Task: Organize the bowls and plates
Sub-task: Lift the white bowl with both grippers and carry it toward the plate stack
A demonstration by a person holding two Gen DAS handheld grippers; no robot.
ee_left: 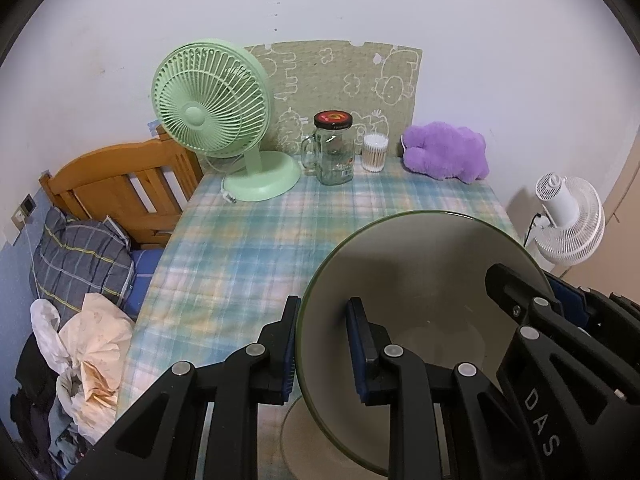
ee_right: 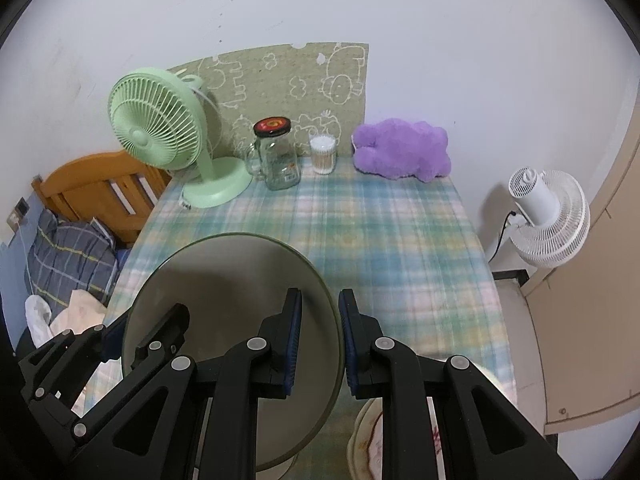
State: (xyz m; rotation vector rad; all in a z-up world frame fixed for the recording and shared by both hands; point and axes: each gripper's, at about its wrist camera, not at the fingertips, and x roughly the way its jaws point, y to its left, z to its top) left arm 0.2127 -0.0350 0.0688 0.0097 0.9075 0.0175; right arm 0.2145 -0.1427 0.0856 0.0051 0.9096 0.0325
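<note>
- On the table (ee_left: pixel 248 240), a plaid cloth in blue, green and cream is covering the whole top; the far edge is sitting against a white wall, with a green cartoon-print mat (ee_left: pixel 344 80) leaning there.
- Left of the table, a wooden bed headboard (ee_left: pixel 120 184) is showing, with a grey striped pillow (ee_left: pixel 76 256) and bunched bags below it.
- Right of the table, a white floor fan (ee_right: pixel 548 220) is standing near a tan door.
- At the near side, a large green-rimmed bowl (ee_left: pixel 424 280) with a pale inside is being held above the cloth, tilted so its opening is facing the cameras. Another pale dish (ee_left: pixel 308 440) is lying just under it; whether the two are touching cannot be told.
- A mint-green desk fan (ee_left: pixel 212 100) is standing at the far left corner.
- A purple plush toy (ee_left: pixel 444 152) is lying at the far right corner.
- The left gripper (ee_left: pixel 326 344) is straddling the bowl's left rim, one finger outside, one inside, pads pressing on the wall.
- The right gripper (ee_right: pixel 320 340) is straddling the opposite rim the same way, clamping it.
- A glass mug jar (ee_left: pixel 332 152) with a black and red lid is standing between the desk fan and the plush.
- A clear tub of cotton swabs (ee_left: pixel 375 152) is sitting just beside the jar.
- A patterned dish (ee_right: pixel 368 436) is peeking out under the right gripper, mostly hidden.
</note>
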